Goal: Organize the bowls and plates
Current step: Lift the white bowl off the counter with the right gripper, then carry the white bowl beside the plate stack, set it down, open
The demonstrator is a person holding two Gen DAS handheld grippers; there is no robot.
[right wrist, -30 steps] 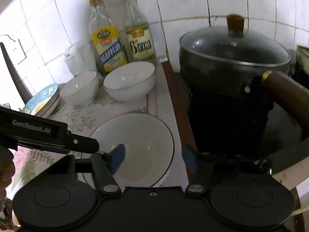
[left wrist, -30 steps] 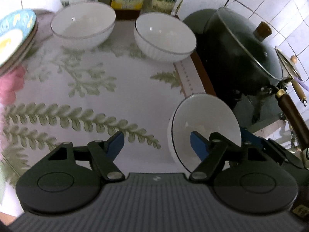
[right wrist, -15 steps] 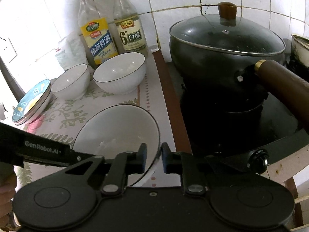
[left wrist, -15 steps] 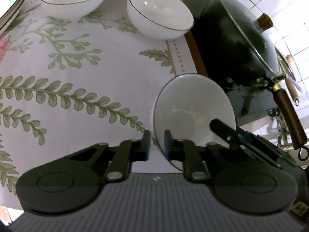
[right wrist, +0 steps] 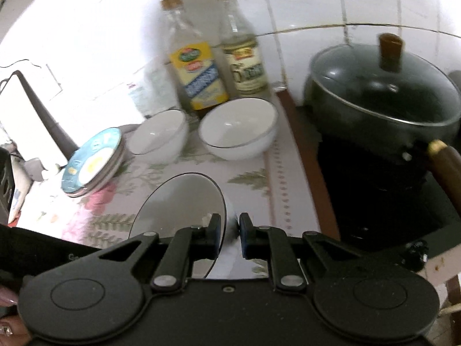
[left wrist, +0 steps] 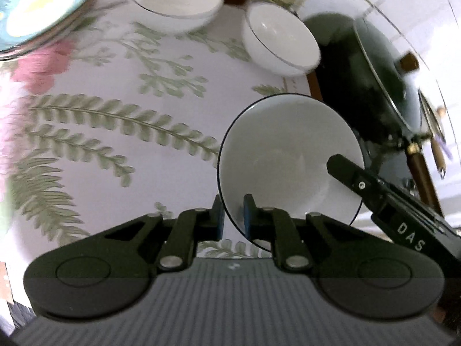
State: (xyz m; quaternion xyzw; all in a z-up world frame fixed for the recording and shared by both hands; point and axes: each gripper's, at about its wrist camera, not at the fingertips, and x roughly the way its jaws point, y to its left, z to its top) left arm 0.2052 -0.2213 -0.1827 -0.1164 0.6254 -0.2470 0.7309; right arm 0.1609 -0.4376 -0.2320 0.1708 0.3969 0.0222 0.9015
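Observation:
A white bowl with a dark rim (left wrist: 288, 155) (right wrist: 184, 204) hangs over the flowered tablecloth, held from two sides. My left gripper (left wrist: 234, 216) is shut on its near-left rim. My right gripper (right wrist: 230, 233) is shut on its right rim and shows in the left wrist view as a black arm (left wrist: 374, 199). Two more white bowls (left wrist: 175, 3) (left wrist: 281, 44) stand at the back of the cloth, side by side (right wrist: 157, 135) (right wrist: 237, 128). A stack of plates with a blue top plate (left wrist: 43, 8) (right wrist: 92, 161) sits at the back left.
A dark lidded pot (right wrist: 380, 98) with a brown handle (right wrist: 446, 167) stands on the stove to the right of the cloth. Two bottles (right wrist: 196, 66) (right wrist: 243, 52) stand against the tiled wall behind the bowls. A hand (right wrist: 8, 317) shows at the lower left.
Both grippers closed on the bowl's rim, one on each side, and the bowl has come up off the cloth and tilted.

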